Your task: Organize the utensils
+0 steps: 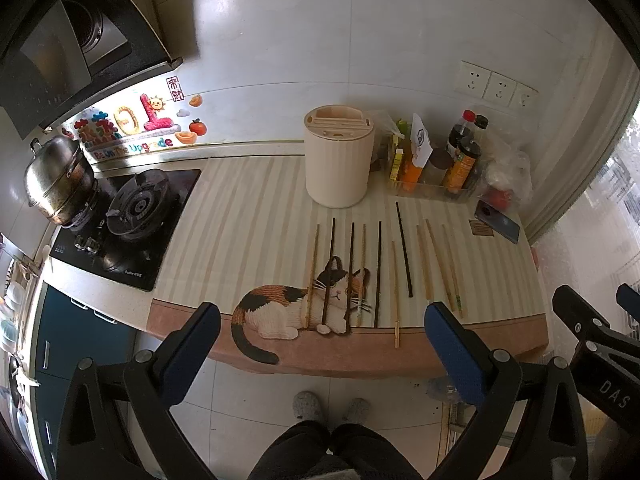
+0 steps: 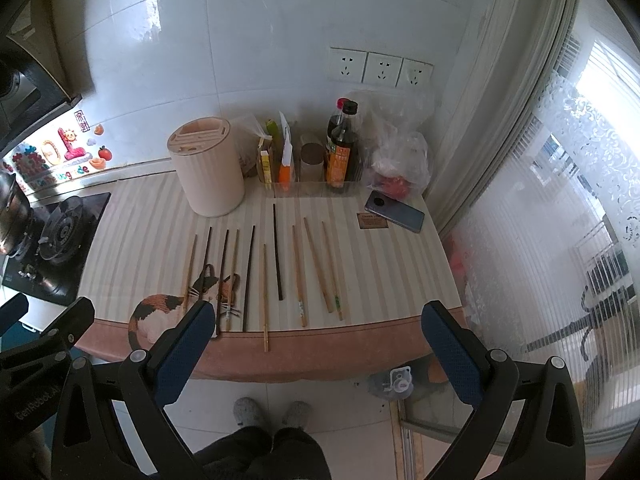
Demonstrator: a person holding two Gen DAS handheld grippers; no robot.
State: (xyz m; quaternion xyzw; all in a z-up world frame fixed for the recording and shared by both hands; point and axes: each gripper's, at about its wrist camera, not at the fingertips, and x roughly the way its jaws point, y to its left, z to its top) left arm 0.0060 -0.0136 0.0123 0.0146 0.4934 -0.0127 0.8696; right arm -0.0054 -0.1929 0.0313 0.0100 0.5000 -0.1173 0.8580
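Observation:
Several chopsticks lie side by side on the striped mat, some dark (image 1: 403,249) (image 2: 277,252), some light bamboo (image 1: 396,294) (image 2: 264,296). A cream cylindrical utensil holder (image 1: 339,156) (image 2: 206,166) with slots on top stands upright behind them. My left gripper (image 1: 322,338) is open and empty, held in front of the counter's near edge. My right gripper (image 2: 318,338) is also open and empty, held in front of the same edge. The right gripper's body shows at the right of the left wrist view (image 1: 596,332).
A gas stove (image 1: 132,216) with a steel pot (image 1: 56,180) is at the left. Sauce bottles in a clear tray (image 2: 340,152), plastic bags and a phone (image 2: 394,211) are at the back right. A cat picture (image 1: 296,304) decorates the mat's front. A window is right.

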